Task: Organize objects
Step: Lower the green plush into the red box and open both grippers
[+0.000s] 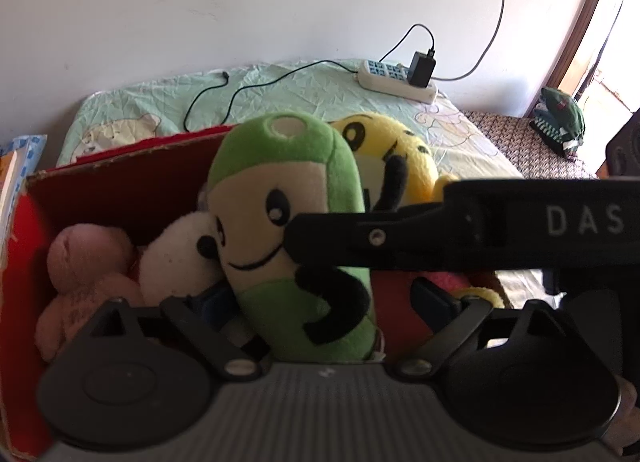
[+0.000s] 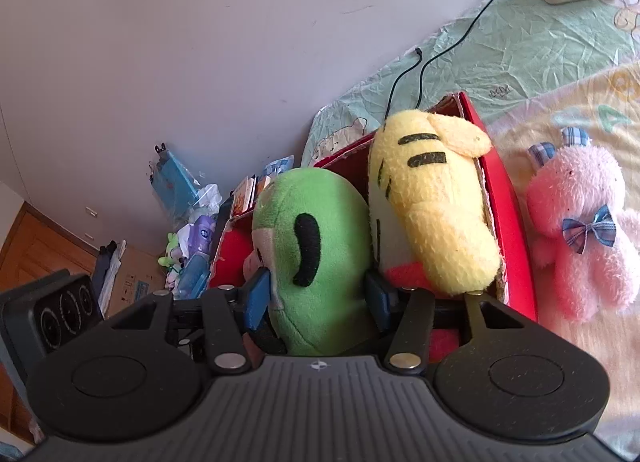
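Judging by the red box [image 2: 516, 222], I'd say the sorting is mostly done: the green plush [image 2: 316, 258] stands inside it, the yellow plush [image 2: 432, 198] leans on the box's far wall, and the white plush [image 1: 176, 258] and pink plush [image 1: 84, 274] lie at its left end. Only the pink bunny [image 2: 580, 238] is left out, on the blanket just right of the box. My right gripper [image 2: 318, 296] is closed on the green plush; my left gripper [image 1: 320, 304] straddles it, its grip unclear to me. Behind the box a sheeted bed [image 1: 280, 90] carries a power strip [image 1: 396, 80] by the plain wall [image 1: 240, 2].
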Action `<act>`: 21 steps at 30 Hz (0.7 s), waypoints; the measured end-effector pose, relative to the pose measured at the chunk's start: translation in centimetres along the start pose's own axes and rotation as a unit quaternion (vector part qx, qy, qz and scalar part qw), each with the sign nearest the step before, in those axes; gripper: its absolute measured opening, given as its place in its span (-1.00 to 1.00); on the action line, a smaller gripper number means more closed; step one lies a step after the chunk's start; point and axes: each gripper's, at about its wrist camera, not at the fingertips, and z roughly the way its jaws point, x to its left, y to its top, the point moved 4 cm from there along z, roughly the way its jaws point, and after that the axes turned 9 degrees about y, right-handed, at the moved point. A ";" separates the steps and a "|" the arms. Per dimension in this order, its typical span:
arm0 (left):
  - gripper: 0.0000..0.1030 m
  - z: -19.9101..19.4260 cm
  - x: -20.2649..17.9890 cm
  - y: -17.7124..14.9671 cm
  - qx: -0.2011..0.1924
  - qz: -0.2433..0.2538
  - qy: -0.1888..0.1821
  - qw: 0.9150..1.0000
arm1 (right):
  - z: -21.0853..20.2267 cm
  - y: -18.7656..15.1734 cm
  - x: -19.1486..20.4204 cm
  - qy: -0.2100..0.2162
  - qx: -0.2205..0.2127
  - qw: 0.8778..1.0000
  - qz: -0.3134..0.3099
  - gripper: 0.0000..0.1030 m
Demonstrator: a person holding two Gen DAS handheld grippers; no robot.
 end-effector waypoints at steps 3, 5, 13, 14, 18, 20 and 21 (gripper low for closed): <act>0.82 -0.4 -0.2 0.1 0.002 0.002 0.010 1.000 | -0.5 0.0 0.0 -0.002 -0.008 1.000 -0.007 0.09; 0.82 -0.7 -0.3 0.0 0.004 0.003 0.020 1.000 | -0.7 0.0 -0.1 -0.002 -0.010 1.000 -0.003 0.03; 0.82 -2.1 -0.6 0.0 0.007 0.013 0.077 0.997 | -1.4 -0.3 -0.2 -0.004 -0.018 1.000 0.000 -0.05; 0.82 -2.1 -0.7 -0.1 0.011 0.013 0.080 0.997 | -1.4 -0.4 -0.1 -0.005 -0.018 1.000 -0.001 -0.05; 0.82 -2.5 -0.6 -0.3 0.019 0.008 0.098 0.995 | -1.8 -0.7 0.0 -0.004 -0.018 1.000 -0.002 -0.05; 0.82 -2.7 -0.7 -0.5 0.023 0.008 0.110 0.994 | -2.1 -0.9 0.1 -0.001 -0.017 1.000 -0.004 -0.05; 0.82 -2.8 -0.8 -0.5 0.024 0.010 0.115 0.993 | -2.2 -1.0 0.2 -0.001 -0.017 1.000 -0.006 -0.05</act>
